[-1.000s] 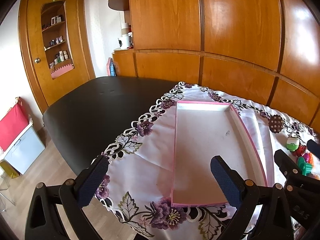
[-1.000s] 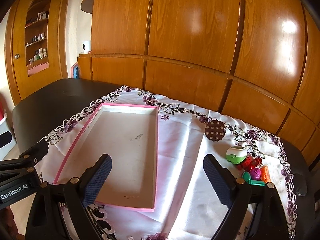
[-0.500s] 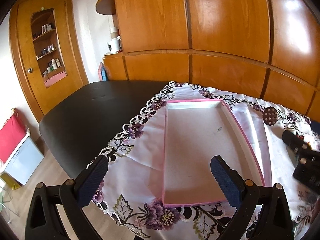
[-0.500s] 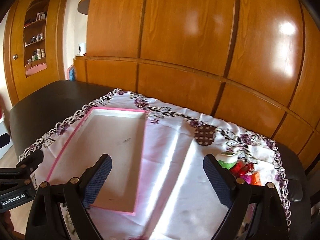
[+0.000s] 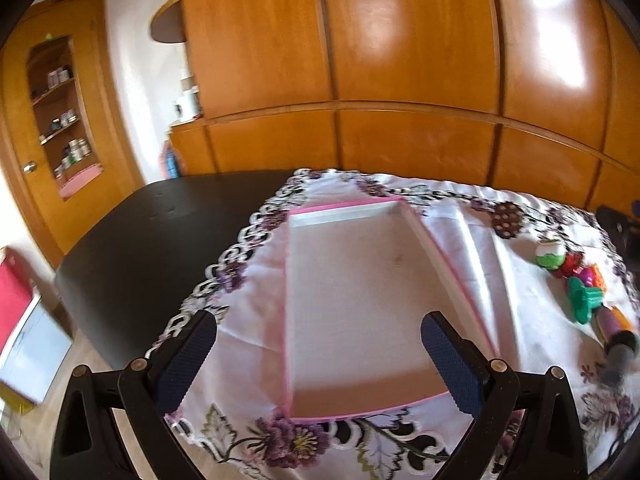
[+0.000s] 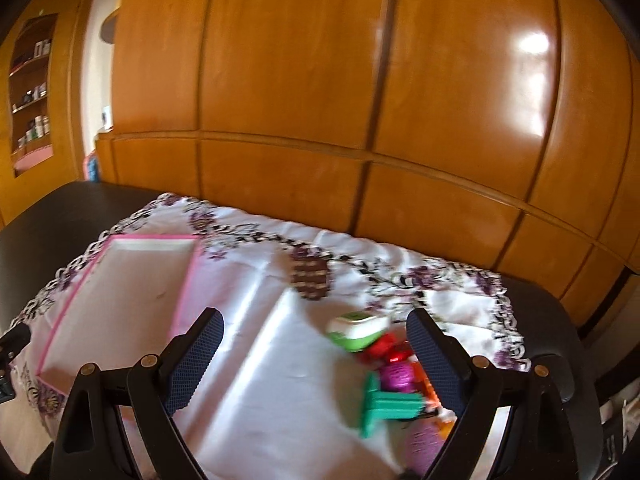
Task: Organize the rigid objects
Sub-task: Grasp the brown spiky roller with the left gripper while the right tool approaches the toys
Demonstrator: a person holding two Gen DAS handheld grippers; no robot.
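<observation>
A shallow pink-rimmed tray (image 5: 452, 264) lies on the embroidered white cloth; it also shows at the left of the right wrist view (image 6: 186, 280). My left gripper (image 5: 318, 350) is open and empty over the tray's near end. A cluster of small toys lies right of the tray: a white and green container (image 6: 356, 330), red pieces (image 6: 386, 352), a green plastic piece (image 6: 384, 402) and a purple ball (image 6: 396, 376). The container (image 5: 550, 254) and green piece (image 5: 582, 302) also show in the left wrist view. My right gripper (image 6: 314, 354) is open and empty, just above the toys.
A dark round embroidered patch (image 6: 310, 276) marks the cloth behind the toys. The cloth covers part of a black table (image 5: 132, 248). Wooden cabinet panels (image 6: 360, 100) stand close behind the table. A door with shelves (image 5: 60, 128) is at the far left.
My right gripper has swung right from beside the tray until the toys lie between its fingers. My left gripper has drifted, with the toys now in its view. Both stay open.
</observation>
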